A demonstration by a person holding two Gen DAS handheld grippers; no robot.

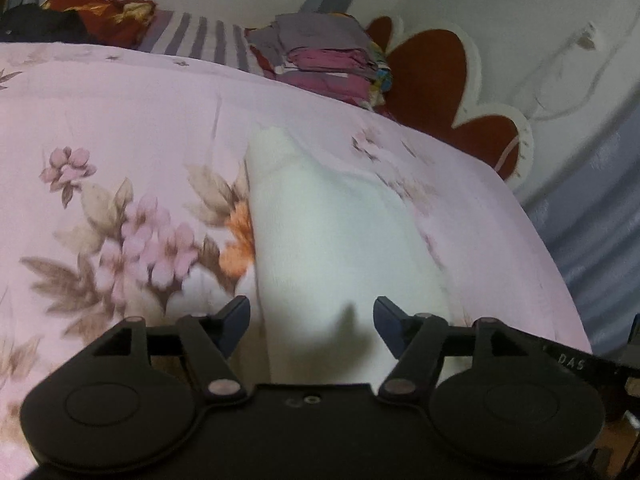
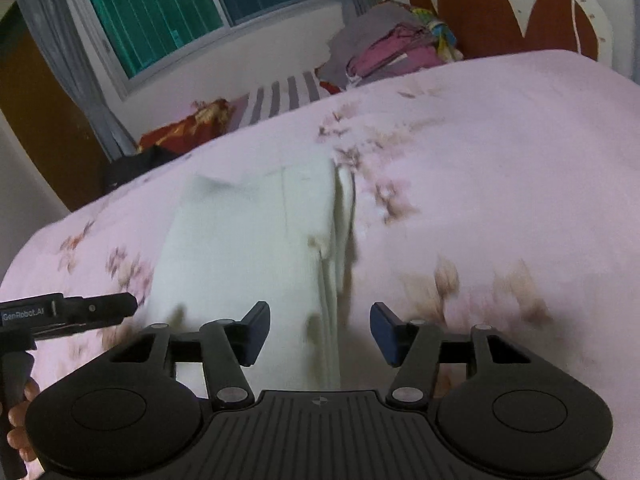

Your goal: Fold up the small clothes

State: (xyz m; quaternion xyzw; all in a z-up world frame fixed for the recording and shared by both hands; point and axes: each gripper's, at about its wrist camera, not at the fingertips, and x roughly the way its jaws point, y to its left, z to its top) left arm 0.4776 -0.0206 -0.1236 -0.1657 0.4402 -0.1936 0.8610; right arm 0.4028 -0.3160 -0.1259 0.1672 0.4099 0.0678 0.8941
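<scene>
Both of my tools stood with jaws apart above a white garment (image 1: 320,216) lying folded lengthwise on the floral pink bedspread (image 1: 120,112), near the bed's front edge. The left hand-held gripper (image 1: 312,320) hung open over the cloth's near end, nothing between its pads; the right hand-held gripper (image 2: 320,328) hung open over the stacked right-hand edge, also empty. I judged the fold as laid, and the step in hand as clearing away cleanly: I needed to lift straight off so no pad snagged the top layer, then check the edges lined up before the next fold. The right wrist view showed what the left did not: the layered edge of the garment (image 2: 340,216), a window (image 2: 160,12), and the left tool's arm with the person's fingers (image 2: 20,416) on its grip. The left wrist view gave a clearer look at the folded pile (image 1: 320,52) by the headboard (image 1: 432,76)
</scene>
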